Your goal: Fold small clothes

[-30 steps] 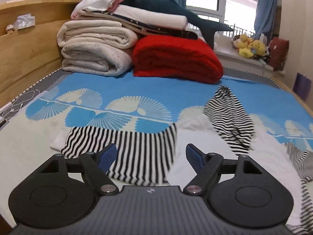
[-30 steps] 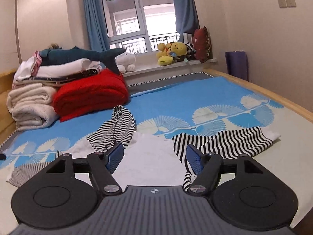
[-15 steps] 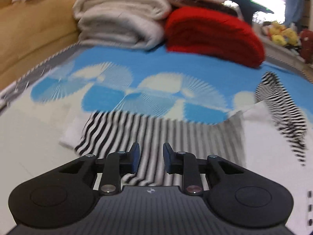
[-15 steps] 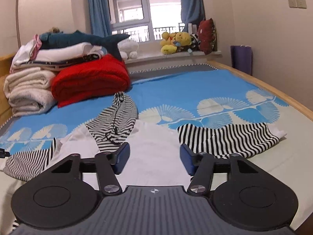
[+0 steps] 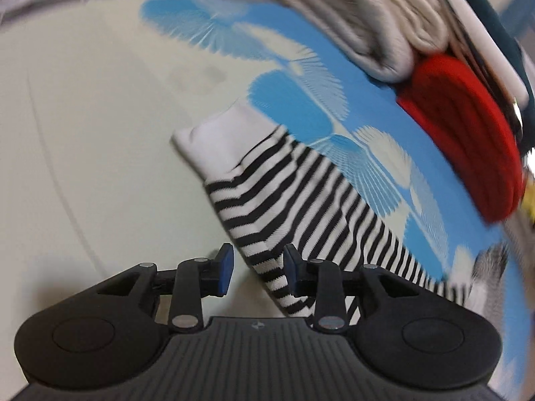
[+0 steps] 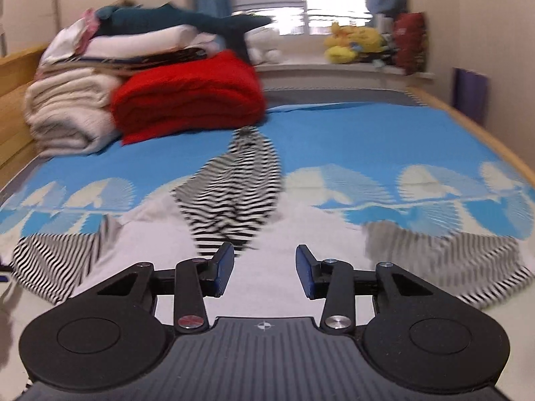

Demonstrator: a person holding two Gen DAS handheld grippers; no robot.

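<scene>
- The left claw (image 5: 256, 269), jaws part open after closing and reopening a little, straddles the edge of the striped sleeve (image 5: 301, 200); its pads are not pressing it.
- The right claw (image 6: 264, 269), half open and just been closing, holds nothing over the garment's white body (image 6: 267, 234).
- One small striped garment lies spread on the bed (image 6: 367, 140): two sleeves, one hood (image 6: 240, 187).
- One red blanket (image 6: 187, 100) sits beside one cream stack (image 6: 67, 113).

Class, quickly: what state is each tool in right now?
Left tool: jaws apart, just opening slightly; striped sleeve lies between them, not clamped.
Right tool: open, just been closing, holding nothing.
</scene>
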